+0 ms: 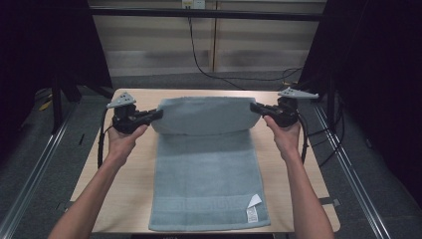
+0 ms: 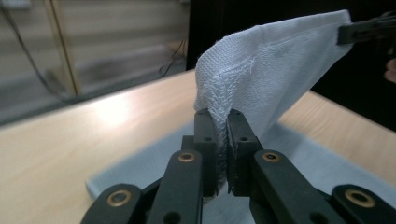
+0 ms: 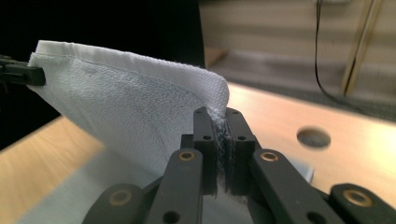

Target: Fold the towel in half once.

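A pale grey-blue towel [image 1: 206, 174] lies lengthwise on the wooden table [image 1: 127, 184], with a white label near its front right corner. Its far end is lifted off the table and stretched between both grippers. My left gripper [image 1: 160, 114] is shut on the far left corner of the towel [image 2: 261, 70], the cloth pinched between its black jaws. My right gripper [image 1: 252, 106] is shut on the far right corner of the towel [image 3: 135, 107]. The lifted edge hangs in a sagging fold above the part that stays flat. The other gripper's jaw tip shows at the far corner in each gripper view.
Metal rails run along both sides of the table. Black cables trail over the floor behind the table and at the right. A round hole [image 3: 313, 137] is in the tabletop near the right gripper. Dark curtains stand at left and right.
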`<state>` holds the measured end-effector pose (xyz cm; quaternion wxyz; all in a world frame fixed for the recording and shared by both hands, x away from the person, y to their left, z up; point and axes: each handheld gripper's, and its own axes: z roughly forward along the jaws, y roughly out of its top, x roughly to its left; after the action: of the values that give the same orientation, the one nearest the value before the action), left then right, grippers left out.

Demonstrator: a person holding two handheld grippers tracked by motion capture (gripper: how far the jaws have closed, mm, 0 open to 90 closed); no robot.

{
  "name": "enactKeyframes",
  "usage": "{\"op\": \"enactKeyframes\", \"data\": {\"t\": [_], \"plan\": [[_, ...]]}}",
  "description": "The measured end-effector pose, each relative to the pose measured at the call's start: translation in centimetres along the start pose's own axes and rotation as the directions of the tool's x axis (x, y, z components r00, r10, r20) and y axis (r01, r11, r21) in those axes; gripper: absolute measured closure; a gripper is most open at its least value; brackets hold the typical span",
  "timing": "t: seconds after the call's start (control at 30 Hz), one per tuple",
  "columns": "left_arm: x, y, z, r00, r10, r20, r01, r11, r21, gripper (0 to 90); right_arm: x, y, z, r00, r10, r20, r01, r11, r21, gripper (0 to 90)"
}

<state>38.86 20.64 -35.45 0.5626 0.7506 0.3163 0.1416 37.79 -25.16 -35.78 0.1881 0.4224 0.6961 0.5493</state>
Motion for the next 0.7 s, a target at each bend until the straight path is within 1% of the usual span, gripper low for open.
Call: {"op": "enactKeyframes", "data": {"t": [0.03,0.07,0.1,0.13,0.2,0.23,0.3,0.33,0.37,0.4,0.43,0.47,0.5,0.53,0.57,0.6,0.63,0.67,0.7], "plan": [[0.0,0.0,0.0,1.0,0.0,0.0,0.0,1.0,0.0,84.9,0.4,0.6,-0.7,0.9999,-0.013,-0.007,0.013,1.0,-0.014,85.7],[-1.1,1.0,-1.4,0.9995,0.019,0.024,-0.018,0.9994,-0.029,84.9,0.9,1.0,-1.4,0.9995,-0.028,-0.014,0.028,0.999,-0.023,85.7],[-1.7,1.3,-2.1,0.9989,0.036,0.03,-0.035,0.9986,-0.04,84.9,1.3,1.4,-2.2,0.999,-0.039,-0.02,0.038,0.999,-0.032,85.7],[-2.3,1.3,-2.8,0.9984,0.044,0.036,-0.042,0.9981,-0.046,84.9,1.7,1.7,-2.8,0.9984,-0.049,-0.027,0.048,0.998,-0.038,85.7],[-3.3,0.9,-3.8,0.9973,0.052,0.051,-0.05,0.9978,-0.043,84.8,2.6,1.8,-4.1,0.997,-0.065,-0.041,0.064,0.997,-0.035,85.7],[-3.8,0.3,-4.2,0.9967,0.053,0.06,-0.051,0.9979,-0.04,84.8,3.1,1.5,-4.6,0.996,-0.074,-0.05,0.072,0.997,-0.031,85.7],[-4.7,-1.5,-4.8,0.9945,0.046,0.094,-0.044,0.9987,-0.026,84.4,4.0,0.6,-5.6,0.9935,-0.099,-0.056,0.099,0.995,-0.008,85.7],[-5.2,-2.6,-5.1,0.9934,0.04,0.107,-0.038,0.9991,-0.018,84.3,4.4,-0.1,-6.1,0.9927,-0.102,-0.065,0.102,0.995,-0.002,85.7],[-5.7,-3.7,-5.3,0.9915,0.052,0.119,-0.052,0.9986,-0.005,84.2,4.8,-0.9,-6.5,0.9918,-0.102,-0.077,0.102,0.995,0.007,85.7],[-6.1,-4.9,-5.4,0.99,0.05,0.132,-0.052,0.9986,0.008,84.0,5.2,-1.7,-6.9,0.9915,-0.103,-0.079,0.105,0.994,0.024,85.7],[-6.4,-6.0,-5.4,0.9894,0.044,0.139,-0.049,0.9982,0.034,83.9,5.5,-2.7,-7.3,0.991,-0.107,-0.08,0.11,0.993,0.036,85.6],[-6.7,-7.1,-5.4,0.9884,0.04,0.147,-0.049,0.9969,0.061,83.9,5.8,-3.7,-7.6,0.9906,-0.101,-0.093,0.106,0.993,0.054,85.5],[-6.8,-8.2,-5.3,0.988,0.038,0.15,-0.052,0.9947,0.088,83.9,6.1,-4.8,-7.9,0.9902,-0.101,-0.096,0.109,0.991,0.078,85.3],[-7.0,-9.3,-5.2,0.9869,0.027,0.159,-0.045,0.9929,0.11,83.8,6.4,-5.8,-8.2,0.99,-0.111,-0.087,0.12,0.988,0.101,85.1],[-7.0,-10.3,-5.0,0.9857,0.02,0.168,-0.044,0.9896,0.137,83.7,6.6,-7.0,-8.5,0.9907,-0.096,-0.096,0.107,0.988,0.112,85.1],[-7.1,-11.3,-4.9,0.9857,0.015,0.168,-0.043,0.9861,0.16,83.5,6.7,-8.3,-8.6,0.991,-0.07,-0.114,0.084,0.988,0.126,85.1],[-7.0,-12.3,-4.8,0.9863,0.005,0.165,-0.035,0.9829,0.181,83.2,6.9,-9.5,-8.6,0.9914,-0.063,-0.115,0.081,0.984,0.161,84.8],[-7.0,-13.2,-4.7,0.9853,-0.011,0.171,-0.023,0.9802,0.197,82.8,7.1,-10.7,-8.6,0.9918,-0.078,-0.101,0.097,0.975,0.199,84.7],[-7.1,-14.1,-4.7,0.9839,-0.02,0.178,-0.018,0.9783,0.206,82.6,7.2,-11.7,-8.7,0.9923,-0.071,-0.101,0.092,0.971,0.222,84.4]]}}
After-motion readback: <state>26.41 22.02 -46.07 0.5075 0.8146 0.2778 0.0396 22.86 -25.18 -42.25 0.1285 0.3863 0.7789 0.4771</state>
